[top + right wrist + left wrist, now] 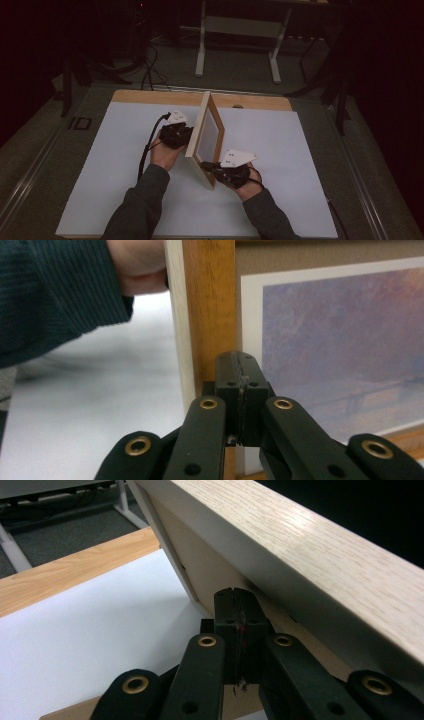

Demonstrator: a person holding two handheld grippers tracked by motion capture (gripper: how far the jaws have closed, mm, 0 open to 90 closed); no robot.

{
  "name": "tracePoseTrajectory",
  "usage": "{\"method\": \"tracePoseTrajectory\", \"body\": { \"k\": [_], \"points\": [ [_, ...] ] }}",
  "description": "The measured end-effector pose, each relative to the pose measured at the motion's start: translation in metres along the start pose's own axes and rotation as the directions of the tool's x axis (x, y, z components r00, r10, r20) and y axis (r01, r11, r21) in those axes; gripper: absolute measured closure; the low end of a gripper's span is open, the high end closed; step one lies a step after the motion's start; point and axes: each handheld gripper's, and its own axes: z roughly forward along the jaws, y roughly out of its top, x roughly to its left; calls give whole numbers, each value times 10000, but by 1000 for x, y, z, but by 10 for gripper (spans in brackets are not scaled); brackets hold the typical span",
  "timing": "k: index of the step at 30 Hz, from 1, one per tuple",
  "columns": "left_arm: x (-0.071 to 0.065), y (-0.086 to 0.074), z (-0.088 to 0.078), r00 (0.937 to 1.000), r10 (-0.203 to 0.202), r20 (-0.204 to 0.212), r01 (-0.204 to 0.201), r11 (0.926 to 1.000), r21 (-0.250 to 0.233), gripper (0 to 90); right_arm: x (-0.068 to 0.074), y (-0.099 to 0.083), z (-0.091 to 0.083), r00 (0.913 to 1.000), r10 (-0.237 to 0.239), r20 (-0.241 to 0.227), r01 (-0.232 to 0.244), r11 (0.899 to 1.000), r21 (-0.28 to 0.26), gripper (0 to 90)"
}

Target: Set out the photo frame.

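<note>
A light wooden picture frame [206, 131] stands on edge on the white table top [120, 175], its glass front turned to the right. My left gripper [188, 136] is behind it, jaws shut and empty, and its tips [236, 599] rest against the frame's brown backing [210, 565] below the wooden rim [310, 555]. My right gripper [207, 165] is at the frame's near front corner. It is shut too, with nothing in it, and its tips [239, 362] meet the wooden border [207, 300] beside a hazy blue-violet print [345, 340].
A bare wooden strip [150, 97] runs along the table's far edge. Beyond it, on the dark carpet, are the white legs of another table [200, 55] and some cables [147, 65]. The person's other hand and dark sleeve [50, 295] show past the frame.
</note>
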Motion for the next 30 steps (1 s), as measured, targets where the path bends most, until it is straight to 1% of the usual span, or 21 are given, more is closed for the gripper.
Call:
{"method": "tracePoseTrajectory", "body": {
  "k": [2,7,9,11,12,16,17,19,20,22,24,27,29,30],
  "points": [
    [1,0,-3,10000,-36,-74,36,10000,45,886,-1,-2,0,10000,-34,60,34,10000,66,897],
    [4,-3,-16,9991,-285,-310,286,9996,31,833,-6,-7,-6,9995,130,289,-133,9999,87,896],
    [4,-5,-22,9989,-303,-351,304,9995,29,801,-9,-8,-10,9993,174,346,-177,9998,99,892],
    [3,-8,-28,9981,-502,-363,499,9987,-95,761,-11,-10,-12,9989,213,415,-219,9997,147,883],
    [2,-9,-30,9978,-555,-366,552,9984,-79,734,-12,-11,-13,9988,257,421,-265,9995,173,876],
    [-2,-16,-41,9972,-570,-494,571,9984,1,664,-16,-15,-17,9982,315,509,-333,9989,336,852],
    [-3,-18,-43,9969,-566,-550,568,9984,19,649,-17,-16,-18,9981,291,540,-309,9990,332,844],
    [-6,-23,-50,9968,-424,-681,437,9989,166,619,-18,-18,-20,9977,375,569,-400,9983,421,825],
    [-7,-25,-52,9965,-444,-712,456,9988,160,606,-19,-19,-21,9975,376,605,-402,9983,428,814],
    [-9,-30,-58,9961,-569,-680,584,9981,190,591,-21,-20,-22,9970,452,627,-481,9978,463,796],
    [-11,-36,-63,9956,-577,-741,593,9980,203,575,-22,-22,-24,9962,518,698,-555,9971,526,775],
    [-12,-44,-72,9935,-786,-830,805,9966,200,543,-25,-24,-25,9952,567,795,-614,9965,573,730],
    [-14,-50,-77,9924,-839,-896,866,9959,267,530,-26,-25,-26,9946,592,848,-643,9962,587,708],
    [-15,-54,-80,9927,-860,-846,884,9958,240,521,-27,-25,-27,9940,631,891,-686,9959,594,694]
  ]
}}
